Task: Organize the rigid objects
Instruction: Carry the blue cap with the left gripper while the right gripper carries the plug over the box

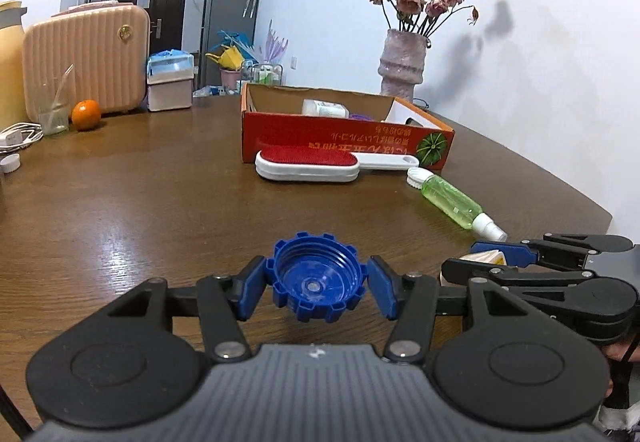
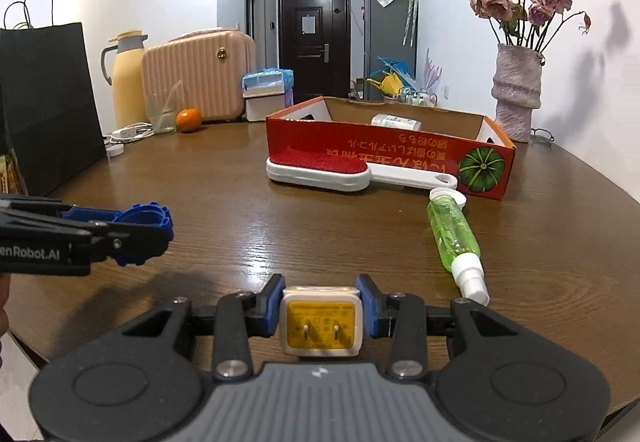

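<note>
Both grippers are loaded: the left gripper [image 1: 317, 288] has its blue pads against the sides of a blue notched plastic cap [image 1: 318, 278], hollow side facing the camera, while the right gripper [image 2: 320, 312] clamps a white charger plug with a yellow face [image 2: 321, 324], prongs facing the camera. Each item appears held clear of the brown wooden table [image 1: 140, 202], presumably for the red cardboard box [image 2: 384, 162] beyond, which already holds a white bottle [image 2: 396, 121].

A blue notched cap [image 1: 318, 284], hollow side showing, is sitting between blue pads. A white charger plug [image 2: 321, 326], yellow face and prongs showing, is being pinched. A red lint brush [image 1: 308, 162] and green spray bottle [image 1: 452, 202] are lying on the bench [image 1: 140, 202] beside the red cardboard box [image 1: 344, 138].
</note>
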Available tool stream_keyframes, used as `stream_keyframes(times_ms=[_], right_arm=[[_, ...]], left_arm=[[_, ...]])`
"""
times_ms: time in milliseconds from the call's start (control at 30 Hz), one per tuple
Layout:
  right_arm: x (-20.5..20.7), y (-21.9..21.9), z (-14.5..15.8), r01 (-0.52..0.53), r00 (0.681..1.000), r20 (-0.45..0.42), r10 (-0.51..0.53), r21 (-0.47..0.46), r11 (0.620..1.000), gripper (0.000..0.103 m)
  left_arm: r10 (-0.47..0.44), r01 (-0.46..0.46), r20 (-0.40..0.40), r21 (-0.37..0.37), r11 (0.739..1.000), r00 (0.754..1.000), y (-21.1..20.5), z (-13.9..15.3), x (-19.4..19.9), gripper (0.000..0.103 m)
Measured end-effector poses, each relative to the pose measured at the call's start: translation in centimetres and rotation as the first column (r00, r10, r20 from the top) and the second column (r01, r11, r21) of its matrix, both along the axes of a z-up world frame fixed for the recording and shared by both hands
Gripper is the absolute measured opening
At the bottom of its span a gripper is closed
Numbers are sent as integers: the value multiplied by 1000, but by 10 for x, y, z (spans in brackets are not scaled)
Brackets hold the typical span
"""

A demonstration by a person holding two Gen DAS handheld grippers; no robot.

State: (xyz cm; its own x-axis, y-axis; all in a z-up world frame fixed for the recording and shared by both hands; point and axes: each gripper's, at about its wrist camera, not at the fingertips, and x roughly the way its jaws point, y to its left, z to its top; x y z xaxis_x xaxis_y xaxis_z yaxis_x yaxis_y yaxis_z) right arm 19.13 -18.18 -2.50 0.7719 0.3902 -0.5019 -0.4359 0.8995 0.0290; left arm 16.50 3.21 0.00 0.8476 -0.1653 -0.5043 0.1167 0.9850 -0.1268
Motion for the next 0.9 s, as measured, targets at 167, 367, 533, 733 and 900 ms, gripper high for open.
stream_keyframes(times_ms=[167, 367, 533, 733, 900], right_arm=[[5, -3, 6, -8, 1000, 18, 8, 5, 1000, 38], [25, -4, 19, -38, 999, 35, 37, 6, 999, 38], [65, -6, 46, -87, 994, 59, 87, -4, 996, 38], [146, -7, 96, -112, 980, 153, 125, -90, 990, 38], [259, 3, 107, -126, 988, 76, 137, -133, 983, 38]], left_arm=[[-20, 20, 23, 9, 1000, 1000, -2, 8, 11, 56], [-45, 42, 74, 42, 998, 996, 1, 28, 61, 56], [-98, 94, 93, 55, 994, 991, 2, 46, 122, 56], [-163, 160, 55, 61, 985, 985, -4, 69, 235, 56], [-185, 192, -132, 39, 981, 974, -11, 53, 348, 56]])
